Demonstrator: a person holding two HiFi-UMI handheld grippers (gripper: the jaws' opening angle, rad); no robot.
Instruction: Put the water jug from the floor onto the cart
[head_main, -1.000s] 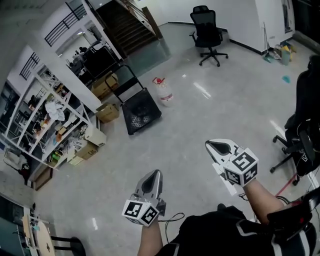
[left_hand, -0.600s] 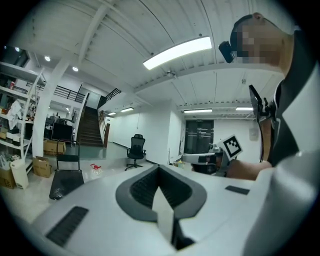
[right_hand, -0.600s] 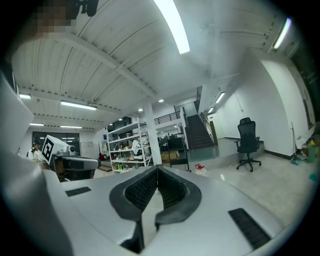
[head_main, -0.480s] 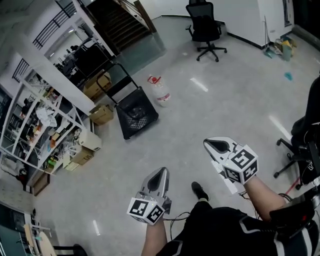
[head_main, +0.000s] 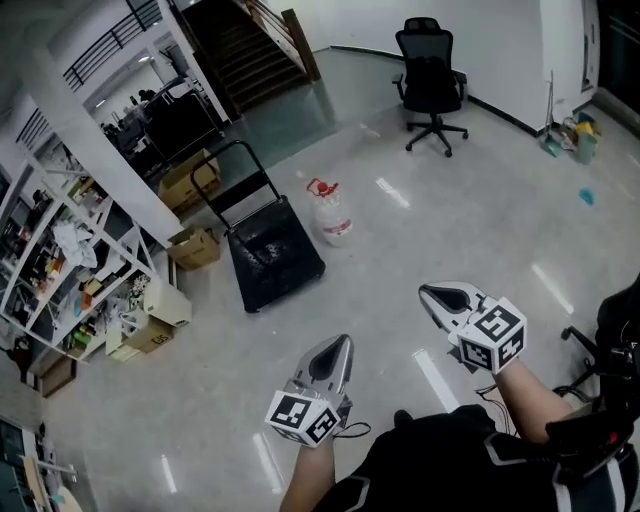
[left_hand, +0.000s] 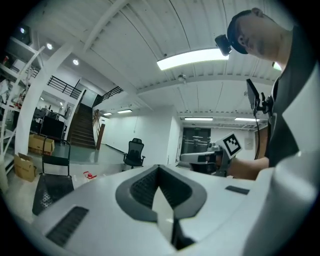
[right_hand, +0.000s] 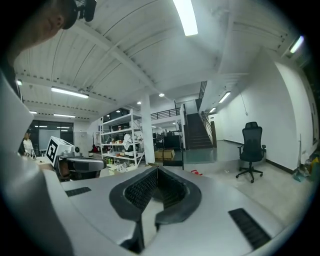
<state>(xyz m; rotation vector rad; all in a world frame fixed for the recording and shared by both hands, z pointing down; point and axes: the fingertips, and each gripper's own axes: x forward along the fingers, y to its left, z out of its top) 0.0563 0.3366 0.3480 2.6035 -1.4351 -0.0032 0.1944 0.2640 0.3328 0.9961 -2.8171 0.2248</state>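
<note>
Markings: the cubes on the left gripper (head_main: 337, 352) and the right gripper (head_main: 436, 294) are showing black-and-white square markers. No brand name is reading legibly anywhere.
Jug label: print on the water jug (head_main: 331, 216) is showing too small to read. Its cap and handle are showing red.
Task item: the water jug is standing upright on the floor (head_main: 430, 235), just beside the far right corner of the cart (head_main: 275, 268).
Left jaws: sitting closed tip to tip, gripping nothing.
Right jaws: sitting closed likewise, gripping nothing.
Surface: the glossy pale grey floor is reflecting ceiling lights.
Room: a shelving rack (head_main: 60, 270) is standing left of the cart, with cardboard boxes (head_main: 195, 247) lying between them. A staircase (head_main: 250, 50) is rising beyond the cart, and an office chair (head_main: 432, 85) is standing well apart to its right.
Cut off: a second chair (head_main: 612, 350), far right of the cart, is being cropped by the frame edge.
</note>
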